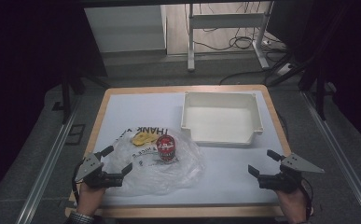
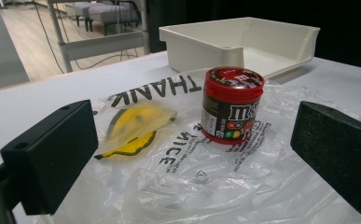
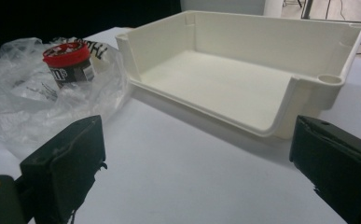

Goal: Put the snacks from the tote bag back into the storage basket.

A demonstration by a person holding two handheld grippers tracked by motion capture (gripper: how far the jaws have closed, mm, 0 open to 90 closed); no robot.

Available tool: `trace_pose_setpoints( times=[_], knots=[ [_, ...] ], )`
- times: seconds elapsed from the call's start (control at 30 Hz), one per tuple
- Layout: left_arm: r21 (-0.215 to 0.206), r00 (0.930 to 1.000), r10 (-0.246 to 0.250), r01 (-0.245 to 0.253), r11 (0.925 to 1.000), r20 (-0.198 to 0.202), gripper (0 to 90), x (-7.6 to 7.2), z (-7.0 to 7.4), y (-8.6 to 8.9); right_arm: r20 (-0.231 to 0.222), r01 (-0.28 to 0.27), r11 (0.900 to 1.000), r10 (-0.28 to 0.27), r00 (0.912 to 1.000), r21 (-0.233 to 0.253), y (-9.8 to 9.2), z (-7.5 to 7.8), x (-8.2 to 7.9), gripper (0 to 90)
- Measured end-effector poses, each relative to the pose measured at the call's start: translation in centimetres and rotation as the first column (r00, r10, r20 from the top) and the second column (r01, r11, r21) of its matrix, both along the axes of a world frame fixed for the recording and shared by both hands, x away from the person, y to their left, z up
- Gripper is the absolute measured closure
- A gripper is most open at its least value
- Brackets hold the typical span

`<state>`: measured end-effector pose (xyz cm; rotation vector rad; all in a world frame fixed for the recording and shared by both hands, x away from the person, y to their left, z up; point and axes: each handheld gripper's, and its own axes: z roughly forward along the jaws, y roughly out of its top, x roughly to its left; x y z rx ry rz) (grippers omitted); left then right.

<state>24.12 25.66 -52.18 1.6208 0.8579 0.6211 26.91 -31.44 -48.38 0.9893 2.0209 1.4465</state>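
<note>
At the near edge of the worktop [image 1: 225, 154], the left hand-held gripper [image 1: 120, 161] sits with its jaws spread wide, gripping nothing, at the near left edge of the bag [image 1: 169, 175]. The right hand-held gripper [image 1: 265, 163] is near the right edge, also released, jaws apart over bare worktop, well apart from the bag. The clear bag lies crumpled and flat, printed with black letters and a yellow mark [image 2: 131, 126]. Standing upright on it, just past the left jaws and between them in the left gripper view, is the can [image 2: 232, 105], dark with a red lid. Farther off and to the right, a white tray [image 1: 257, 122] rests on the worktop, its low open side facing near.
</note>
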Motion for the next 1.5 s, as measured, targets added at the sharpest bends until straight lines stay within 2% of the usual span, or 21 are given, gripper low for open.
trace_pose_setpoints(
  times=[0.03, 0.1, 0.2, 0.33, 0.47, 0.77, 0.97, 1.33, 1.5],
  knots=[
    [-0.004, 1.0000, 0.002, -0.002, 1.0000, -0.003, 0.5, 0.0, 0.0, 0.1, -0.004, -0.020, 1.000, 0.020, 0.9998, -0.003, 0.2, -0.1, 0.1, 4.1],
    [-0.014, 1.0000, 0.009, -0.009, 0.9999, -0.003, 0.5, 0.0, 0.0, 0.2, -0.001, -0.024, 0.999, 0.024, 0.9997, -0.044, 0.6, -0.2, 0.0, 4.1],
    [-0.027, 1.0000, 0.003, -0.003, 0.9996, -0.007, 0.5, 0.0, -0.1, 0.3, 0.013, -0.041, 0.998, 0.042, 0.9991, -0.036, 0.7, -0.2, 0.0, 2.8],
    [-0.003, 0.9999, -0.009, 0.009, 1.0000, -0.007, 0.5, 0.0, -0.2, 0.1, 0.016, -0.040, 0.999, 0.041, 0.9990, -0.035, 0.7, -0.3, 0.1, 1.4],
    [0.021, 0.9996, -0.023, 0.022, 0.9995, 0.016, 0.4, -0.1, 0.0, -0.2, 0.026, -0.045, 0.998, 0.046, 0.9986, -0.054, 0.8, -0.5, 0.2, 0.0],
    [0.019, 0.9993, -0.025, 0.024, 0.9995, 0.028, 0.4, -0.2, 0.0, -0.2, 0.020, -0.055, 0.997, 0.056, 0.9982, -0.053, 1.0, -0.5, 0.3, 0.0],
    [0.022, 0.9991, -0.027, 0.026, 0.9994, 0.032, 0.4, -0.2, 0.1, -0.3, 0.005, -0.051, 0.995, 0.051, 0.9987, -0.085, 1.3, -0.6, 0.4, 0.0],
    [0.022, 0.9990, -0.027, 0.026, 0.9994, 0.036, 0.4, -0.2, 0.1, -0.3, 0.017, -0.075, 0.994, 0.076, 0.9969, -0.083, 1.7, -0.5, 0.6, 0.0],
    [0.020, 0.9988, -0.024, 0.023, 0.9995, 0.042, 0.4, -0.3, 0.1, -0.3, 0.006, -0.093, 0.992, 0.094, 0.9956, -0.081, 2.1, -0.5, 0.7, 0.0]
  ],
)
